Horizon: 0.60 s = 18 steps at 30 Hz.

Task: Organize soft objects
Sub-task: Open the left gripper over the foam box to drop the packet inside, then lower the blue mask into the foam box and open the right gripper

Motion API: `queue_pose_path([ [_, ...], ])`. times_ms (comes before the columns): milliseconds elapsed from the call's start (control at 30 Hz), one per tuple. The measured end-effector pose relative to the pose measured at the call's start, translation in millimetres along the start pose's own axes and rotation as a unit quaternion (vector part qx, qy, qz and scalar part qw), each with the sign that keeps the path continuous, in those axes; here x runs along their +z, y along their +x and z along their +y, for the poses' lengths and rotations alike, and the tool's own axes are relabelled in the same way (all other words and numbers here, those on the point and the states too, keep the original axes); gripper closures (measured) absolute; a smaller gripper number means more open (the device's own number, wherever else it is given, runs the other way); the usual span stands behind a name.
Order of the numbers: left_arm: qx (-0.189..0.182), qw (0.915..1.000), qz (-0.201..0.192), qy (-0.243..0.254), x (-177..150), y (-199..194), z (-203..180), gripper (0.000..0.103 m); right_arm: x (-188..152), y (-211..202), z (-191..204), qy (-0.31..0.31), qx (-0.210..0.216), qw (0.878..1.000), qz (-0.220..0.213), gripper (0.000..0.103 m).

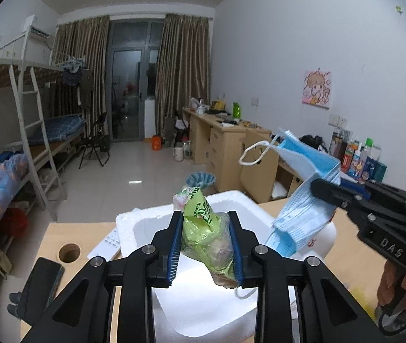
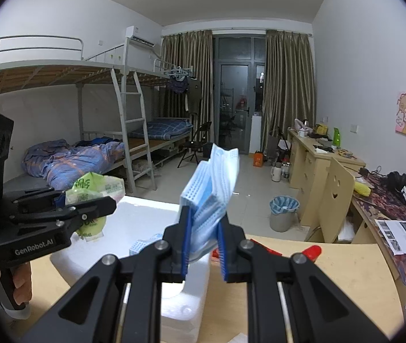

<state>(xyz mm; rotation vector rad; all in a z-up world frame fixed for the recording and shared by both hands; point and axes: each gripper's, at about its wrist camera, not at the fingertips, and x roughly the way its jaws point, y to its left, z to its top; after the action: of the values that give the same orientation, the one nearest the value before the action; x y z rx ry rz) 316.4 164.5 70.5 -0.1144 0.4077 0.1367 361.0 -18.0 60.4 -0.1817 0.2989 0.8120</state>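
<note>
Left wrist: my left gripper [image 1: 206, 243] pinches a crinkled green plastic packet [image 1: 205, 228] above the white foam box [image 1: 151, 223]; not yet dropped in. Box floor looks bare here.

Right wrist: my right gripper [image 2: 203, 240] clamps a floppy wad of blue face masks [image 2: 211, 183] over the box's edge [image 2: 200, 268]. Both items remain to be placed.

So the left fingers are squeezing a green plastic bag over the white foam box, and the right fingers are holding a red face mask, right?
Not quite. The face mask is blue, not red; the right wrist view shows it pinched in the right gripper. The rest is right: the left gripper squeezes the green plastic bag over the white foam box.
</note>
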Motion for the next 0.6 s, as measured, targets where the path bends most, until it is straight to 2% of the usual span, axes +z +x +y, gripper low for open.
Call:
queue_pose_path([
  [133,0.008,0.9999,0.013,0.003,-1.8,9.6,1.4,0.062,-1.4,3.4,-4.2,0.005,-0.005,1.0,0.005,0.083],
  [200,0.008,0.9999,0.013,0.004,-3.2,9.9,2.7,0.049,-2.2,4.6,-6.8,0.008,-0.007,1.0,0.007,0.083],
  [233,0.01,0.9999,0.012,0.005,-2.8,10.2,2.2,0.045,-2.1,4.9,-6.9,0.009,-0.007,1.0,0.007,0.083],
  [300,0.013,0.9998,0.009,0.01,-2.7,11.5,0.1,0.029,-2.2,5.7,-8.1,0.009,-0.007,1.0,0.008,0.083],
  [367,0.019,0.9997,0.002,0.013,-3.3,11.5,-0.9,0.018,-1.7,5.7,-7.9,0.008,-0.007,1.0,0.008,0.083],
  [467,0.029,0.9996,-0.002,0.006,-5.2,11.2,0.3,0.01,-2.0,5.7,-7.0,0.006,-0.012,1.0,0.006,0.083],
  [600,0.036,0.9993,-0.007,-0.006,-8.9,9.1,5.4,0.01,-3.2,6.7,-7.3,0.007,-0.014,1.0,0.006,0.083],
])
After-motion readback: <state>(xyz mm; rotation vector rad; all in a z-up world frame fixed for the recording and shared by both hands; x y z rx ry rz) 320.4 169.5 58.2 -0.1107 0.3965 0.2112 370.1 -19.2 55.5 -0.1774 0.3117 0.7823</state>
